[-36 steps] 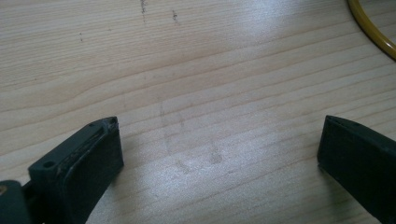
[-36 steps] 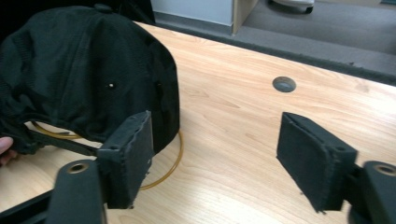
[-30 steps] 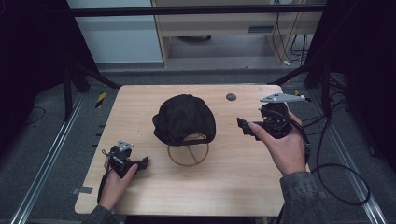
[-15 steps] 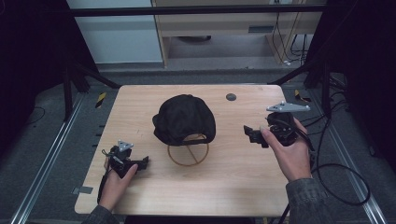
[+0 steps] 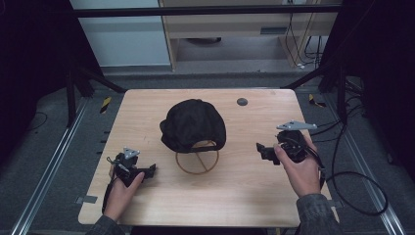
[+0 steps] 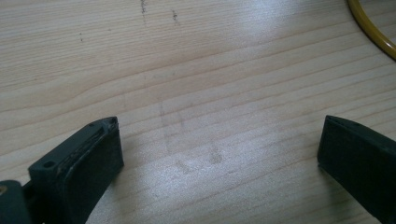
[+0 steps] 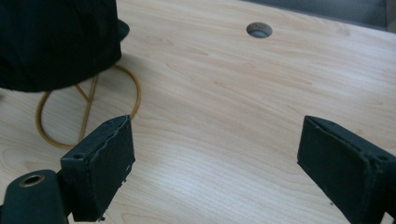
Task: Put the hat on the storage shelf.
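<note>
Whereas the right hand-held gripper [image 5: 264,151] was held closer to the black cap [image 5: 192,125] a second ago, it is now seen drawn back toward the person's side of the counter [image 5: 244,196], well apart from the cap, with its jaws spread wide and nothing between them. The left hand-held gripper [image 5: 147,171] is found where it was before, low over the counter's near left part, its jaws likewise parted over bare wood. The cap has not been shifted: it is perched on a wire stand [image 5: 197,159] near the middle of the counter, between the two grippers.

The cap is made of soft, matte black fabric with a rounded crown. The stand is formed of thin yellowish wire, with a ring-shaped base crossed by spokes; part of that ring [image 6: 371,29] is caught in the left gripper view's upper right corner. The counter is of pale, smooth wood with fine straight grain, and a small round hole [image 7: 259,30] is cut into it near the far edge. The jaw pads are blocky, dull black and slightly scuffed.
</note>
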Tool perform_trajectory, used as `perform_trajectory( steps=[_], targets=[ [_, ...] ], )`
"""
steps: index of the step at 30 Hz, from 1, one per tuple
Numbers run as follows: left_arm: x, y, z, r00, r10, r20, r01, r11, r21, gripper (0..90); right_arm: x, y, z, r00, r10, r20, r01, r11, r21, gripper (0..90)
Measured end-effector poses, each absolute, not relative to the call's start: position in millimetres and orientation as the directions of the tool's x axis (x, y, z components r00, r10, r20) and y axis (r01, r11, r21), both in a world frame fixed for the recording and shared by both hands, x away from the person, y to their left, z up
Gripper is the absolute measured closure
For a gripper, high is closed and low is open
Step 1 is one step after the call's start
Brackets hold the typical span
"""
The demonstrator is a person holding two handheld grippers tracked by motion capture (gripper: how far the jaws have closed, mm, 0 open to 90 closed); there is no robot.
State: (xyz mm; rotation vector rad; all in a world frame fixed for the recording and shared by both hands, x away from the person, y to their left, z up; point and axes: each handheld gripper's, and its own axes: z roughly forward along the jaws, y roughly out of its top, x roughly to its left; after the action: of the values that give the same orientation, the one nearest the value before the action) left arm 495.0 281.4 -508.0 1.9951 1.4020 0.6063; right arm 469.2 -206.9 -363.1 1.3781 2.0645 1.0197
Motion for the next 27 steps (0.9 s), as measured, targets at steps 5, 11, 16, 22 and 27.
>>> perform_trajectory(
  steps=[5,11,16,22,27],
  targets=[
    [495.0,281.4,-508.0,0.332,0.943,0.018,0.659,-0.246,0.711,0.0,469.5,-204.9,-378.3,-0.389,0.921,0.015,0.59,0.236,0.772,11.0],
    [495.0,281.3,-508.0,0.331,0.943,0.019,0.659,-0.246,0.711,0.0,469.4,-200.3,-403.0,-0.397,0.918,0.008,0.597,0.252,0.762,10.8],
    [495.0,281.0,-508.0,0.33,0.944,0.019,0.66,-0.245,0.711,0.0,468.8,-194.6,-422.0,-0.404,0.914,0.023,0.615,0.254,0.747,10.8],
    [494.9,280.8,-507.9,0.33,0.944,0.019,0.66,-0.245,0.71,0.0,467.7,-186.4,-444.5,-0.413,0.91,0.037,0.639,0.261,0.723,10.8],
    [494.9,280.7,-508.0,0.329,0.944,0.019,0.66,-0.244,0.71,0.0,470.3,-178.6,-461.7,-0.412,0.91,0.049,0.655,0.259,0.71,10.9]
  ],
)
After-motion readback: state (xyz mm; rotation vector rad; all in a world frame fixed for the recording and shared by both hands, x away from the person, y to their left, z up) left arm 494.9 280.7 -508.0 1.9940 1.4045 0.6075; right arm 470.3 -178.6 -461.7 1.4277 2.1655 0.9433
